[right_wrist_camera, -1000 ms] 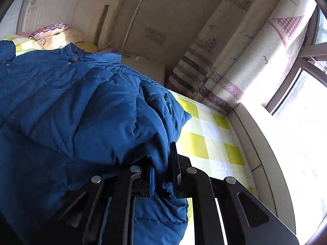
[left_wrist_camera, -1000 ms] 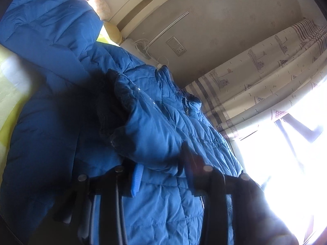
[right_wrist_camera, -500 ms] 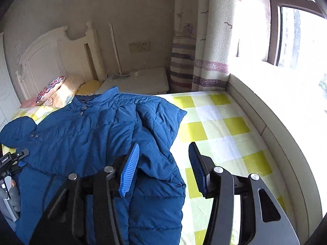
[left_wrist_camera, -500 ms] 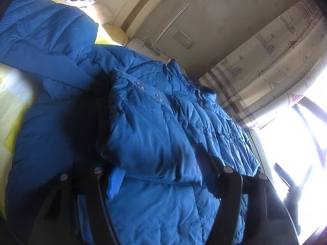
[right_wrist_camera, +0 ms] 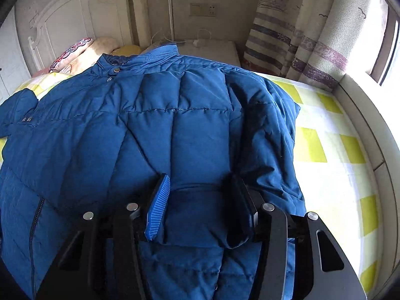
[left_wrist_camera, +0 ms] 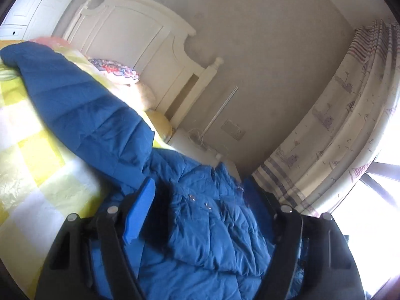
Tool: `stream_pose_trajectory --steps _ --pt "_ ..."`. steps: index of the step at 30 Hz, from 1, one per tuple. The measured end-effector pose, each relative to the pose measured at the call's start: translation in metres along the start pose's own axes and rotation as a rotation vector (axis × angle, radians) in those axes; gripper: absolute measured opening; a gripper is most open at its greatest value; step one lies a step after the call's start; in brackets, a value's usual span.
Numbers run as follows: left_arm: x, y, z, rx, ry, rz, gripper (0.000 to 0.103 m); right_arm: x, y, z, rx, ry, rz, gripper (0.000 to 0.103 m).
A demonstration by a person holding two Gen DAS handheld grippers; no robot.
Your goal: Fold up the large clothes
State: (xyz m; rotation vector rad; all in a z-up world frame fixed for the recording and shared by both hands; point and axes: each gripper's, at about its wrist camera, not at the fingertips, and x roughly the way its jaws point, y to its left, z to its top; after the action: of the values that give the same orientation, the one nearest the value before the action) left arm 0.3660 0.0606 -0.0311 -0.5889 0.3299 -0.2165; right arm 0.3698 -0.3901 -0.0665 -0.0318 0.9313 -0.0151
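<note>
Left wrist view first: the left gripper (left_wrist_camera: 200, 215) has its jaws opening, spread wide over the blue puffer jacket (left_wrist_camera: 212, 227), with padded fabric lying between the fingers but neither pad looks to be pressing it. From here one sleeve (left_wrist_camera: 75, 105) runs long and straight away from the body, out over the yellow checked bedspread (left_wrist_camera: 30, 165) toward the headboard (left_wrist_camera: 140, 40) end, up and to the left of the tool. Right wrist view: the right gripper (right_wrist_camera: 200, 200) sits with jaws partly spread, straddling the folded-in sleeve (right_wrist_camera: 197, 155) that lies down the jacket's front, pads not clearly squeezing it, so I'd call it loose. The jacket's long axis runs from the collar (right_wrist_camera: 150, 55) near the headboard down toward the camera, right side edge close to the window-side edge of the bed. My guess is the outstretched sleeve is next, and the left hand is nearer it.
</note>
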Motion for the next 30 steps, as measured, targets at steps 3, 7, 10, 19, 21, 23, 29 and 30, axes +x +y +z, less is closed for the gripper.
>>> stream_pose_trajectory --steps 3,7,10,19,21,23,29,30 --pt "0.022 -0.013 -0.009 0.053 0.153 -0.072 0.083 0.002 -0.001 0.001 -0.003 0.007 0.013 0.052" --pt "0.076 -0.009 -0.032 0.048 0.459 0.01 0.087 -0.004 -0.01 0.013 0.006 0.052 0.093 0.052" --pt "0.075 -0.005 -0.032 0.026 0.445 -0.016 0.091 -0.027 -0.021 0.037 0.047 -0.062 0.124 0.052" --pt "0.075 -0.005 -0.035 0.039 0.442 -0.03 0.095 0.058 -0.033 0.092 0.076 0.07 -0.003 0.054" --pt "0.075 -0.006 -0.035 0.038 0.442 -0.033 0.096 0.061 -0.037 0.091 0.117 0.08 0.008 0.054" --pt "0.075 -0.007 -0.035 0.044 0.442 -0.033 0.096 0.052 -0.038 0.095 0.163 0.07 0.005 0.056" --pt "0.075 -0.005 -0.034 0.036 0.44 -0.043 0.097 0.069 -0.039 0.1 0.207 0.054 -0.034 0.076" --pt "0.075 -0.005 -0.034 0.033 0.44 -0.044 0.097 0.077 -0.037 0.098 0.19 0.072 -0.032 0.077"
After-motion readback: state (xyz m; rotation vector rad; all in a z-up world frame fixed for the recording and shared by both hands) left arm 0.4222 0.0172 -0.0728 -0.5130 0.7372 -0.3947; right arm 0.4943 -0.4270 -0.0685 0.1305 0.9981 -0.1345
